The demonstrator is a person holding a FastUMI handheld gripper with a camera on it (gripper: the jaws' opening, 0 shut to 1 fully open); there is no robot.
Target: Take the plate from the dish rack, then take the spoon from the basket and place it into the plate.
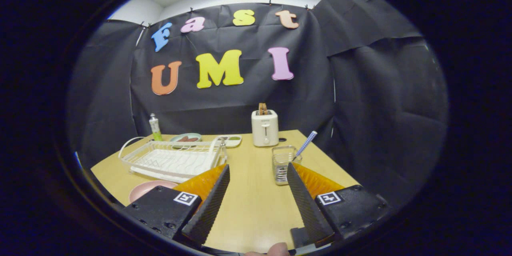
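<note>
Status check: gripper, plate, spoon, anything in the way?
Gripper open, holding nothing, above bare table. Pink plate on table beside dish rack, near one finger. Spoon upright in basket, just ahead. Path clear.

We note non-task items on the wooden table (256, 200): white toaster (265, 128) at far edge w/ bread slice (263, 109) upright in slot; green-capped tube (155, 127) standing far left; teal dish (186, 138) and white tray (232, 140) betw. tube and toaster.
</note>
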